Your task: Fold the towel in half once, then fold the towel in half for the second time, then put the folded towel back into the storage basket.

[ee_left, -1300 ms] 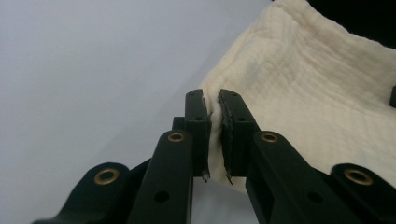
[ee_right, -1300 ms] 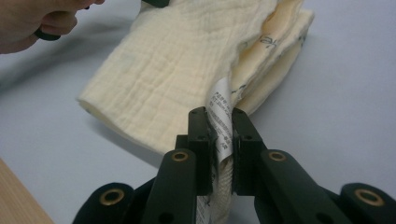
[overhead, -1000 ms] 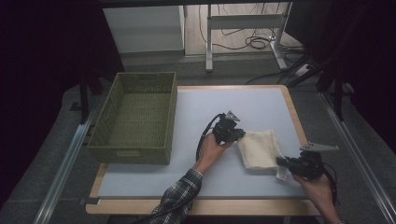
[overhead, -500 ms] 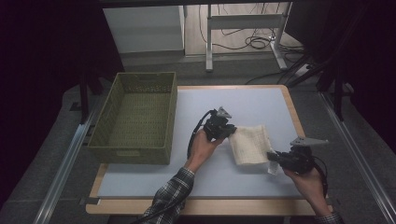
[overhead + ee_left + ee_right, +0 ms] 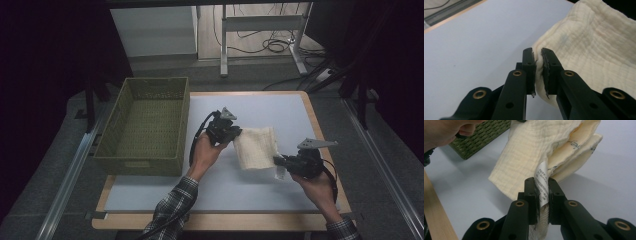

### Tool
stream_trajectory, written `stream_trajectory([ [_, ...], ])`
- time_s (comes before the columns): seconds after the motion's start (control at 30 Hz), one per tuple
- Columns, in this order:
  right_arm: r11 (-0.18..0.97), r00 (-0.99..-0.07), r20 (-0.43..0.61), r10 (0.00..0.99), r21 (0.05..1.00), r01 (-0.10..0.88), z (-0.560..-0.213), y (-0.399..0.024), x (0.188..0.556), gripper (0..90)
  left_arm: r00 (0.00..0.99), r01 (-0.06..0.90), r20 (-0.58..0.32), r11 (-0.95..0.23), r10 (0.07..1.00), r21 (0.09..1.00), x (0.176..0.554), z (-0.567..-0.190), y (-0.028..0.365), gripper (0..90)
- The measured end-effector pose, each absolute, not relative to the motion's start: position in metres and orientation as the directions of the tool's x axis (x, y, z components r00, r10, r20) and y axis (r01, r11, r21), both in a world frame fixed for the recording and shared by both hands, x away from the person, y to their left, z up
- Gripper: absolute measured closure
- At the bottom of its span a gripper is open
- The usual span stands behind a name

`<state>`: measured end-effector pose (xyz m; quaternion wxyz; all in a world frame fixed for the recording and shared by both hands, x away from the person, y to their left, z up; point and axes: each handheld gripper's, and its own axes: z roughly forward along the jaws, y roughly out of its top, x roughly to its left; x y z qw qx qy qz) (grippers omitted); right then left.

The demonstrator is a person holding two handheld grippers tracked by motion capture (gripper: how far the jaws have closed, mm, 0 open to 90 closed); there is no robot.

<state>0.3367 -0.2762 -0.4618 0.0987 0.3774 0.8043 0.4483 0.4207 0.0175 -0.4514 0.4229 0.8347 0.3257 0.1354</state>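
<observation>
Your left tongs pinch the left edge of the cream cloth, and your right tongs clamp its lower right corner together with the white label. The folded cloth sits at the centre of the high view, over the counter, right of the green basket.

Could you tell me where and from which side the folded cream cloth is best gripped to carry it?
By two opposite edges of the cloth, one gripper from each side, probably: it is soft and layered. The left gripper pinches one edge, the right gripper the stacked edge at its label.
</observation>
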Motion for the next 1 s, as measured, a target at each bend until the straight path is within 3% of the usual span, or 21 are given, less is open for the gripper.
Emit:
stream_trajectory([
  [1.0, 0.332, -0.748, 0.162, 0.644, 0.822, 0.464, -0.433, -0.213, 0.369, 80.7, 0.683, 0.415, 0.039, -0.43, 0.73, 0.802, 0.429, -0.412, 0.076, 81.6],
])
